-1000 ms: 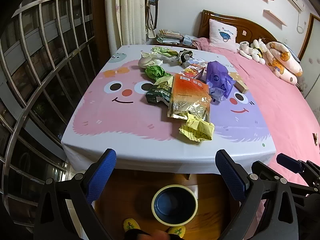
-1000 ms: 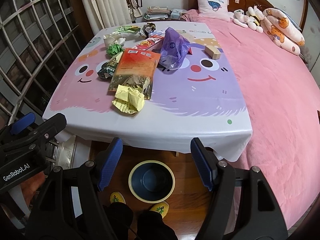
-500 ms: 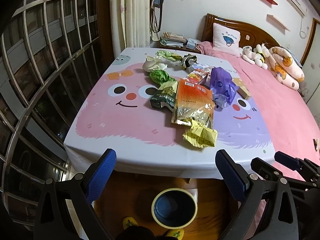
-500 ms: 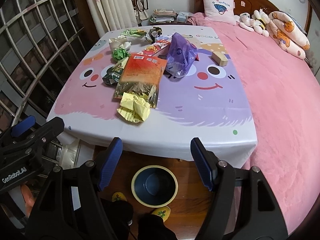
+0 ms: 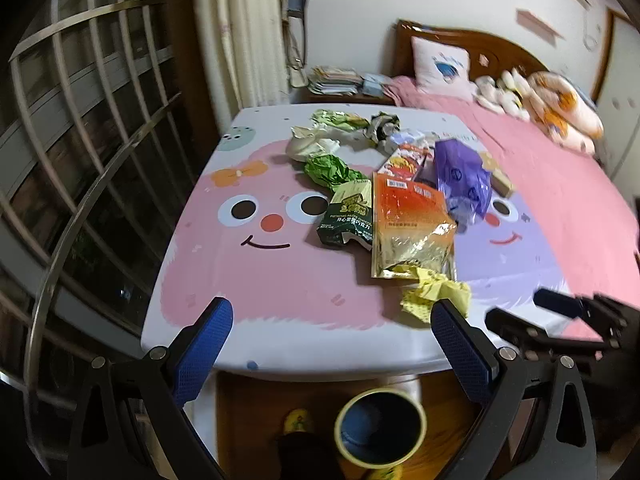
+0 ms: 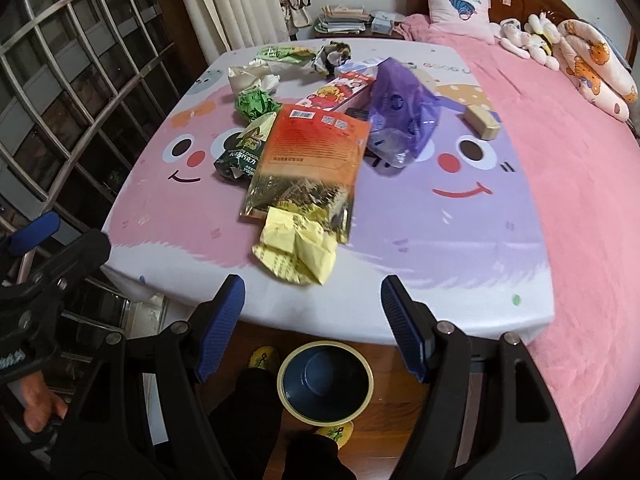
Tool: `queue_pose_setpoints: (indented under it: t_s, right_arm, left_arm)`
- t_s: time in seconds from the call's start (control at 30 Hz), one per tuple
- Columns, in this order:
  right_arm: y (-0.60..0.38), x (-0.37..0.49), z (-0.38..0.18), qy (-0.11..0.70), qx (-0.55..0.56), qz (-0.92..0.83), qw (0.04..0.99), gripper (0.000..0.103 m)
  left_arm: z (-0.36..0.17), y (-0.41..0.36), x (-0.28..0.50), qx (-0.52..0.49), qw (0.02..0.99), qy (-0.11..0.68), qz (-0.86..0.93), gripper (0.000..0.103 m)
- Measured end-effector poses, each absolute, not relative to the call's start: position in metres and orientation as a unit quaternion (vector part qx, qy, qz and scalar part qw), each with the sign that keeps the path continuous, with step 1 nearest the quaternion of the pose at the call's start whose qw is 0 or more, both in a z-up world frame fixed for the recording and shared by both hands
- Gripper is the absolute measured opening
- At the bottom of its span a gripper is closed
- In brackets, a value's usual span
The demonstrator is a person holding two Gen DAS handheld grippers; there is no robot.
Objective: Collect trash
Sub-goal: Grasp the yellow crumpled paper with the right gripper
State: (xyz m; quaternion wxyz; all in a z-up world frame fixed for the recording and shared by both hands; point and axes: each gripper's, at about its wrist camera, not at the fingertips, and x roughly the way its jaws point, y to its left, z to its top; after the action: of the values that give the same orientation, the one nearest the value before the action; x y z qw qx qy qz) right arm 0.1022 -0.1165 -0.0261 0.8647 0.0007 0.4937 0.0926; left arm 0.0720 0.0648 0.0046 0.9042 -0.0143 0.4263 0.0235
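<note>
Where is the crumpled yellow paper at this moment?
In the right wrist view the crumpled yellow paper lies near the table's front edge, against the open end of the orange snack bag, just ahead of the right gripper.

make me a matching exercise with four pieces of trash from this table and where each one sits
Things:
1. crumpled yellow paper
2. purple plastic bag
3. green crumpled wrapper
4. orange foil pouch

Places:
A. far side of the pile, just beyond the dark green chocolate packet
B. nearest the table's front edge, above the bin on the floor
C. middle of the pile, its lower end touching the yellow paper
D. right of the pouch, beside the tan block

Pairs: 1-B, 2-D, 3-A, 4-C
</note>
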Motion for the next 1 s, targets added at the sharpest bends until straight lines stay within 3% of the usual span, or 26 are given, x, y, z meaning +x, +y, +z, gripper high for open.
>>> queue_pose_setpoints:
  t_s: [0.2,0.43,0.77,1.0]
  right_arm:
    - [-0.097,0.145,-0.060,0.510,-0.020,0.087,0.856,0.069]
    - [-0.088,0.184,-0.100,0.547,-0.007,0.083,0.833,0.066]
    - [-0.072,0.196,-0.121,0.568,0.023,0.089,0.818,0.037]
    - [-0.080,0.187,-0.106,0.554,0.077,0.067,0.826,0.028]
  left_arm:
    - [-0.007,0.083,0.107,0.024,0.893,0.450,0.007,0.098]
    - [-0.036,0.112,0.160,-0.001,0.861,0.506,-0.040,0.089]
    - [-0.050,0.108,0.219,0.017,0.845,0.525,-0.105,0.089]
    - [-0.049,0.072,0.259,0.050,0.828,0.527,-0.185,0.089]
